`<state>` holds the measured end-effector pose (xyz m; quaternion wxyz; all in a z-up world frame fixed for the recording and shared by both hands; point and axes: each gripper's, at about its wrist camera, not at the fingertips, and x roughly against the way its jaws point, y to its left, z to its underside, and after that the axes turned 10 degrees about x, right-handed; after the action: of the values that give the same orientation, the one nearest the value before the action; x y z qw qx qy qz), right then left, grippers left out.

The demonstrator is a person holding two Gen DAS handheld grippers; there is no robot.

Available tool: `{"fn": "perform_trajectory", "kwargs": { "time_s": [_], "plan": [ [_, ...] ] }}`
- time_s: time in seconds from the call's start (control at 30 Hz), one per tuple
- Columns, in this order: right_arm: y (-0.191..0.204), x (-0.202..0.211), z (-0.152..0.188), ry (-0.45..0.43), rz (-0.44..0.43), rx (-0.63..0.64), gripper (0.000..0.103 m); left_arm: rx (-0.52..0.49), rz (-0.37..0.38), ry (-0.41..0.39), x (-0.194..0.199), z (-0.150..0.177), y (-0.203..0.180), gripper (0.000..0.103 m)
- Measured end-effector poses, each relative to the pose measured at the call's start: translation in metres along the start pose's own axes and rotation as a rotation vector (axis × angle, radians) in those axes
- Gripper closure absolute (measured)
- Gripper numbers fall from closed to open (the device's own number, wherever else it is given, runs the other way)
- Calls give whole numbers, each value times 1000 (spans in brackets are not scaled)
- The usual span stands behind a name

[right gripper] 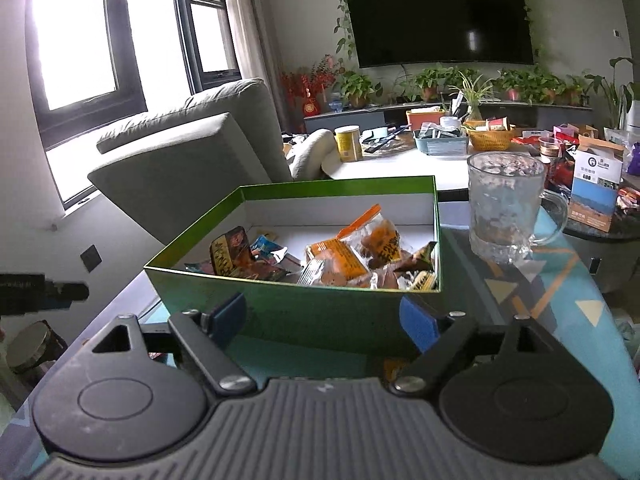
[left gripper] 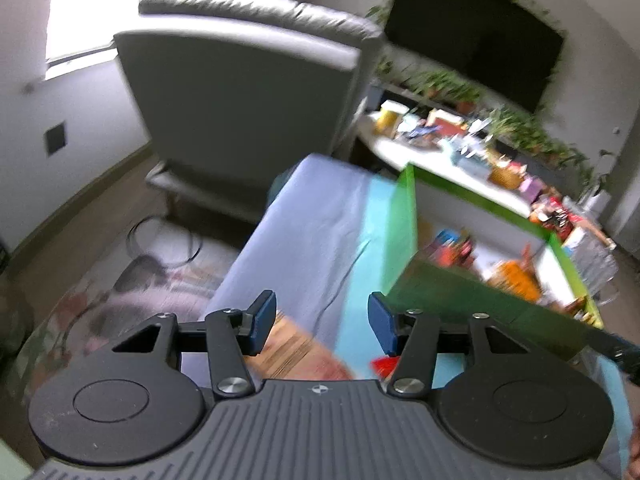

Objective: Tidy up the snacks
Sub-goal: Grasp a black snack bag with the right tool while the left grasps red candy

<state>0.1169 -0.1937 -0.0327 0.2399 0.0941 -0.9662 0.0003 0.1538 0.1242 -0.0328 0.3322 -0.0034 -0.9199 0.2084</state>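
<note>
A green box (right gripper: 320, 300) with a white inside stands on the turquoise patterned tablecloth (right gripper: 560, 280). In it lie several wrapped snacks, among them an orange packet (right gripper: 376, 240) and a dark packet (right gripper: 232, 252). My right gripper (right gripper: 322, 320) is open just in front of the box's near wall, with nothing between its blue pads. In the blurred left wrist view the box (left gripper: 452, 292) sits to the right. My left gripper (left gripper: 322, 320) is open and empty over the cloth, left of the box. A red packet (left gripper: 382, 365) lies under its right finger.
A glass mug (right gripper: 506, 208) stands right of the box, with a printed carton (right gripper: 596, 188) behind it. A grey armchair (right gripper: 180, 160) is close on the left. A white table (right gripper: 400, 164) crowded with containers lies beyond. A round metal tin (right gripper: 32, 344) sits low left.
</note>
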Motion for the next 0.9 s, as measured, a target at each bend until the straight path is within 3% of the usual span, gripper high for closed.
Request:
{"fn": "perform_trajectory", "kwargs": {
  "time_s": [0.2,0.47,0.7,0.9],
  "plan": [
    [7,11,4,-9,-2,24,45,89,-28,119,-8,9,9,54],
    [12,19,14,0,-13,60,45,47,-15,137,-9,16,-11,53],
    [11,20,25,19,-22,61,45,50,-63,152,-16,20,-15,52],
    [12,20,29,36,-27,54,45,19,-6,175,-16,23,-37,51]
  ]
}}
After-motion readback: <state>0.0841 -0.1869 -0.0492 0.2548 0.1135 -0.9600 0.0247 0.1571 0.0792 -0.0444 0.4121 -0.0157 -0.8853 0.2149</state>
